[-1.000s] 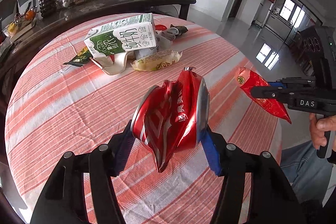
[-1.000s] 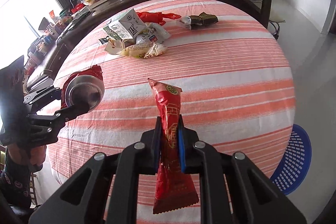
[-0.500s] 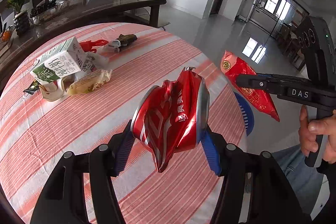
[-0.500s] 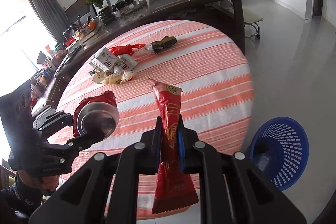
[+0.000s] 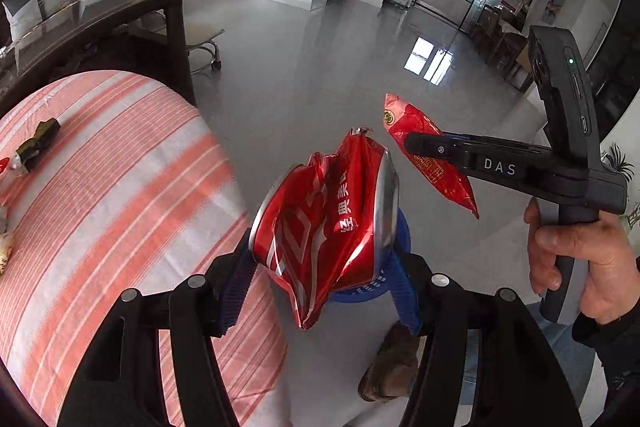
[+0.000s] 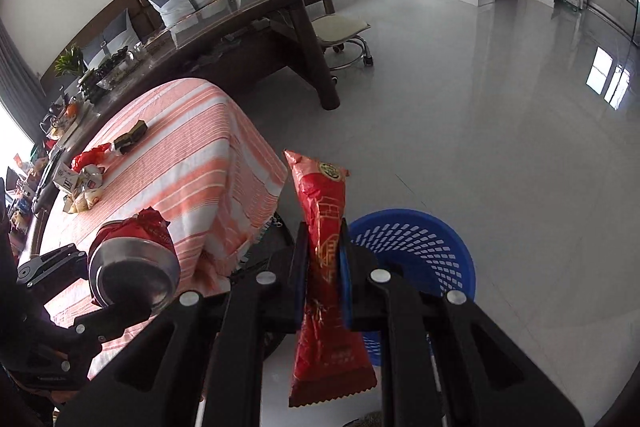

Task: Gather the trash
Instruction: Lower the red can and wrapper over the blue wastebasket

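Beyond the edge of the striped table (image 5: 120,195), over the grey floor, both hand-held tools carry trash. The left gripper (image 5: 324,267) has its jaws set fairly wide and clamped on a crushed red can (image 5: 328,223), the blue pads pressing its two ends so the dented body hangs between them. The right gripper (image 6: 323,267) has its jaws drawn nearly together on a flat red wrapper (image 6: 326,255), pinched around its middle, with one end sticking up past the pads and the other hanging below. A blue basket (image 6: 420,251) stands on the floor just beside the table, directly behind and under both grippers. More litter, including a milk carton (image 6: 66,181), lies on the tablecloth, well apart from the tools.
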Tool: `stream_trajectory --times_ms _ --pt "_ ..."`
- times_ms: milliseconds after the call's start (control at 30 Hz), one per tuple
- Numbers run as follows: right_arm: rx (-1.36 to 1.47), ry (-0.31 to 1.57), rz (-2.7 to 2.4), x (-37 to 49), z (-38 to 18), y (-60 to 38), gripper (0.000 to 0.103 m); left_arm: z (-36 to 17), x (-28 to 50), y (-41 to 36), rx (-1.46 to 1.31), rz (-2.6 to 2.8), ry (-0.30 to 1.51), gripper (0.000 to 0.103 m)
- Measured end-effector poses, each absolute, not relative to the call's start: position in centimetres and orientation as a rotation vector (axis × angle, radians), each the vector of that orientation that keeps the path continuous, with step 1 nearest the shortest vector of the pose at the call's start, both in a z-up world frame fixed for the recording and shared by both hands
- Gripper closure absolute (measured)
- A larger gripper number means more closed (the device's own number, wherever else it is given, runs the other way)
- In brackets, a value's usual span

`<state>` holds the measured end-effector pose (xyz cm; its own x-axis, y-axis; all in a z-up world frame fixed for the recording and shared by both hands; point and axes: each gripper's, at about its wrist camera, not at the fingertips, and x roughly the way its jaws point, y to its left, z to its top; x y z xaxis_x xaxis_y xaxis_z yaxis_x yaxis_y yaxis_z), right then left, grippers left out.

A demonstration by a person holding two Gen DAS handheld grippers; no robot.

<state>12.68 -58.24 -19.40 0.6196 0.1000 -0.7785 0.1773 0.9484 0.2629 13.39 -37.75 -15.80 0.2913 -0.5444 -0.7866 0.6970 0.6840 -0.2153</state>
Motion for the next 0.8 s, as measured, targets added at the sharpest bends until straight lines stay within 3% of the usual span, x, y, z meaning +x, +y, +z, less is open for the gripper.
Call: stream_trajectory --times_ms 333,800 --pt "0.437 0.925 -0.120 12.8 -25.4 -65.1 0.090 -22.6 14.6 -46.6 0.229 -0.850 1.026 0.042" --pt "0.545 0.964 -0.143 13.8 -28.3 -68.4 0.090 -29.3 16.8 -50.4 0.252 -0.833 1.098 0.040"
